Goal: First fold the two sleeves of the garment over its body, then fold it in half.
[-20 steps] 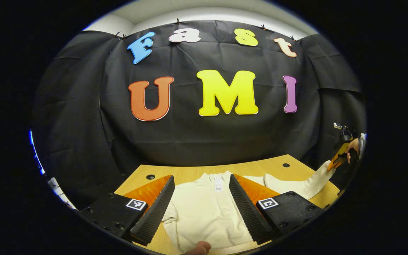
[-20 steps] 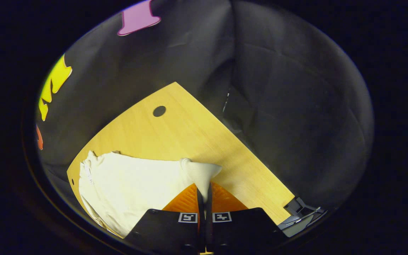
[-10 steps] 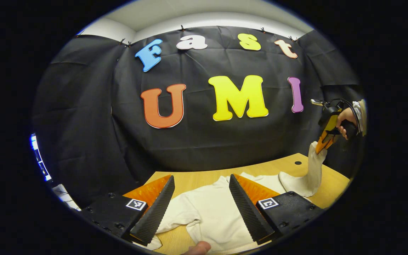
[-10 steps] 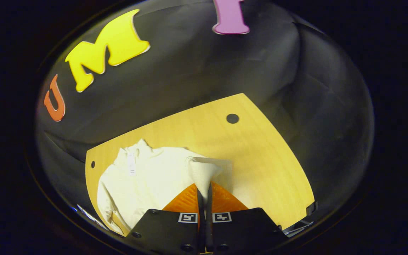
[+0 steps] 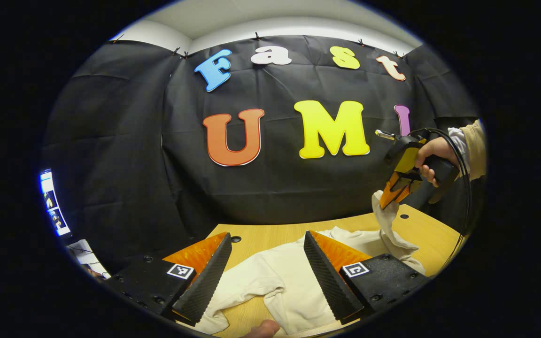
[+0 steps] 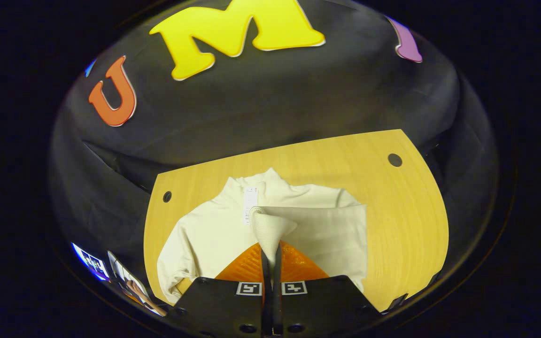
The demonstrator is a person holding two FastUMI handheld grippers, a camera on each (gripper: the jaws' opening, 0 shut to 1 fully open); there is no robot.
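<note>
A cream long-sleeved garment (image 6: 214, 225) lies flat on the wooden table (image 6: 406, 220), neck toward the booth wall. My right gripper (image 6: 270, 253) is shut on the ribbed cuff (image 6: 266, 230) of one sleeve and holds it up over the body; that sleeve (image 6: 327, 230) drapes across the chest. In the left gripper view the same right gripper (image 5: 390, 199), held by a hand (image 5: 432, 155), lifts the sleeve (image 5: 388, 225) above the table. My left gripper (image 5: 266, 274) hovers open over the garment's body (image 5: 284, 286), with the other sleeve (image 5: 233, 286) lying outward below it.
Round cable holes (image 6: 395, 159) mark the table's far corners. A lit screen (image 5: 52, 202) and some papers sit off the table's left side. A fingertip (image 5: 263, 328) shows at the bottom edge of the left gripper view.
The right gripper has lifted the sleeve cuff and carried it inward from the table's side to above the garment's chest. The left gripper has drifted left and stays open.
</note>
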